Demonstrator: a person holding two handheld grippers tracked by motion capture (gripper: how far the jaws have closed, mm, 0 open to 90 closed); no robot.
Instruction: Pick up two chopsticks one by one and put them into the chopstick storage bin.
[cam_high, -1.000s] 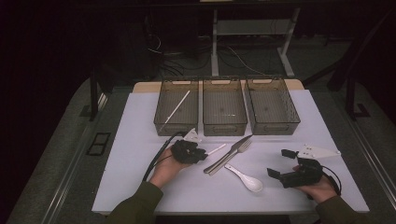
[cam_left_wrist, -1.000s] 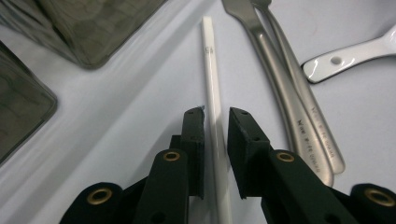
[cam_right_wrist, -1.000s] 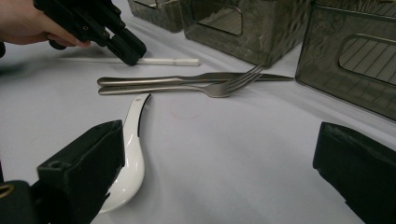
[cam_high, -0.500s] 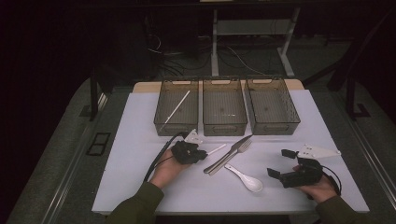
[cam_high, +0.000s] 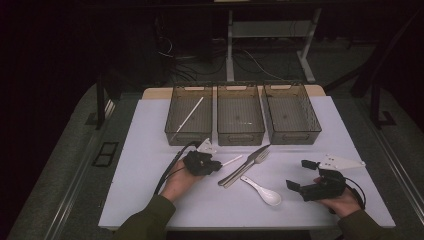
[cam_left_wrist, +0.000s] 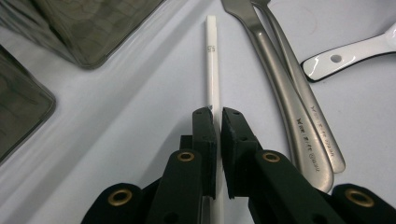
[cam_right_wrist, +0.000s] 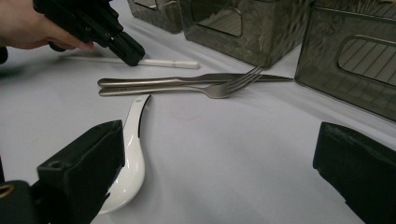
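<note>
A: Far left, at ten o'clock on the desk (cam_high: 150, 200): left bin (cam_high: 188, 116) already holding one white chopstick (cam_high: 189, 118), laid on the slant. Looks like sorting under way, one piece done.

B: Next over, near nine o'clock of the cutlery: left gripper (cam_left_wrist: 217, 122), jaws having just been closing, now clenched on the second white chopstick (cam_left_wrist: 212, 70), pinched thin between them and lying flat on the desk. Not lifted yet. Small grey mark printed near its far end, too small to read.

A: Middle bin (cam_high: 241, 114) and right bin (cam_high: 291, 112) at twelve o'clock: nothing certain inside, perhaps a faint glint in the middle one.

B: Centre: knife (cam_left_wrist: 271, 79) and fork (cam_left_wrist: 299, 93) side by side, touching, handles engraved with a short word, illegible at this angle. Untouched, so left to do.

A: Just beside them at five o'clock: white spoon (cam_high: 262, 190), hole in the handle end. Also waiting.

B: Far right, four o'clock: right gripper (cam_high: 303, 175) released, jaws wide apart, holding nothing, spoon bowl near its left jaw.
</note>
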